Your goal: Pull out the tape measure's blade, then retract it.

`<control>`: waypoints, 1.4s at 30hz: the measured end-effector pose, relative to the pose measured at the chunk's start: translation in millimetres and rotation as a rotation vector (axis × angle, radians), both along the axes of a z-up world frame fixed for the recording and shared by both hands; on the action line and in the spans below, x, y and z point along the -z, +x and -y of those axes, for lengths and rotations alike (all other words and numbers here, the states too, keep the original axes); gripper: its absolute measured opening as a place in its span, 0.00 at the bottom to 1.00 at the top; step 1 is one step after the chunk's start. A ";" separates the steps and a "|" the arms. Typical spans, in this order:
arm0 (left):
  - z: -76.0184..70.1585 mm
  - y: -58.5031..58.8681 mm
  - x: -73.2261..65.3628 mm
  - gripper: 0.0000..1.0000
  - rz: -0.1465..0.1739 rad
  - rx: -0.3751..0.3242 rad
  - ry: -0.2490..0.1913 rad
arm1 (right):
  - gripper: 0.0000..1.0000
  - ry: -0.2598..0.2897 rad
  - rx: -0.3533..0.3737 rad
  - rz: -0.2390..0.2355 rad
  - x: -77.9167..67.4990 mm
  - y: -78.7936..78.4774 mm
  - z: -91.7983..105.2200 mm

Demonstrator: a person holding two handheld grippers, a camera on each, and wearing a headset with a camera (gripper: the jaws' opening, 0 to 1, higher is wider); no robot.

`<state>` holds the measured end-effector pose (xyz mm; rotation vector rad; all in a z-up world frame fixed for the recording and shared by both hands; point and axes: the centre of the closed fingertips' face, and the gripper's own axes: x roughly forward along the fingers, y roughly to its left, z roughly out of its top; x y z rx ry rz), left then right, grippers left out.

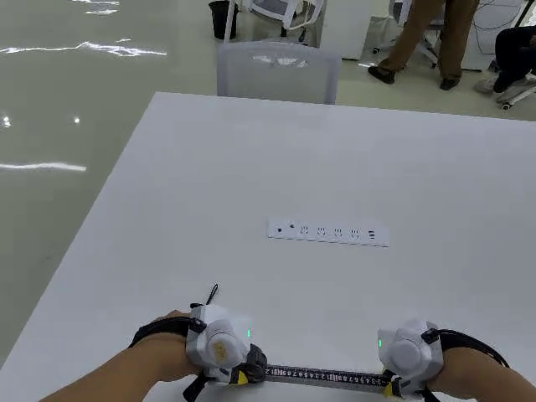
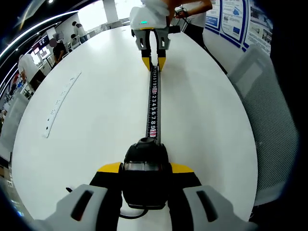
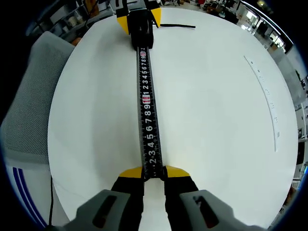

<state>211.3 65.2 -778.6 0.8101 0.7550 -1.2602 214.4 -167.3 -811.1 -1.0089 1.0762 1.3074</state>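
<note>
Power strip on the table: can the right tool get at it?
Likely not yet: the way to the power strip over the table is free, but the right tool is shut on the tape blade.

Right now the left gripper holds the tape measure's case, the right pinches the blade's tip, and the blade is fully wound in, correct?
No: the blade is pulled out, spanning from the case in the left gripper to the right gripper, as the right gripper view shows.
</note>
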 end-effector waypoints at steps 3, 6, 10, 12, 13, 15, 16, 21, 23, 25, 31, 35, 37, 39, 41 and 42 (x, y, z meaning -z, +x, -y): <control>0.2 -0.9 -1.2 0.32 0.007 0.003 -0.004 | 0.15 0.000 -0.001 0.008 0.3 0.1 0.8; -0.8 0.9 0.1 0.32 -0.011 -0.017 -0.006 | 0.16 0.028 0.103 -0.004 2.0 1.0 -0.3; -4.2 10.2 -1.0 0.42 0.016 -0.102 -0.035 | 0.17 0.060 0.129 0.022 1.3 -2.1 -1.1; -5.8 4.2 -3.3 0.54 -0.053 -0.164 -0.085 | 0.21 0.081 0.154 0.016 1.2 -4.9 -0.5; -8.5 4.3 -5.0 0.59 -0.055 -0.180 -0.096 | 0.24 0.089 0.187 0.007 0.5 -6.5 -0.8; -17.9 11.0 -9.7 0.68 -0.010 -0.199 -0.108 | 0.30 0.094 0.201 0.020 -1.4 -6.5 2.5; -20.5 11.3 -12.7 0.71 -0.011 -0.227 -0.127 | 0.34 0.104 0.222 0.041 -2.3 -3.4 3.3; -46.1 17.2 -20.3 0.91 0.000 -0.345 -0.174 | 0.48 0.185 0.374 0.077 -9.5 9.2 8.9; -59.1 19.7 -19.7 0.97 -0.019 -0.420 -0.186 | 0.58 0.190 0.382 0.123 -13.4 14.1 12.5; -63.7 19.3 -31.0 0.99 -0.001 -0.457 -0.220 | 0.79 0.218 0.399 0.192 -22.6 19.8 12.3; -77.1 15.3 -51.2 0.99 0.040 -0.543 -0.315 | 1.00 0.267 0.483 0.197 -26.5 9.3 17.2; -76.7 2.7 -59.2 0.99 0.082 -0.539 -0.342 | 1.00 0.288 0.540 0.177 -24.8 -3.7 25.0; -77.7 -3.9 -61.5 0.99 0.089 -0.536 -0.347 | 1.00 0.305 0.573 0.187 -27.0 -5.5 28.6; -84.4 -10.6 -63.8 0.99 0.086 -0.565 -0.382 | 1.00 0.361 0.631 0.206 -33.3 -7.2 29.7; -94.0 -15.2 -64.6 0.99 0.085 -0.603 -0.401 | 1.00 0.380 0.664 0.213 -37.6 -13.3 33.8; -97.8 -17.1 -64.6 0.99 0.085 -0.614 -0.405 | 1.00 0.385 0.666 0.217 -38.5 -16.3 35.6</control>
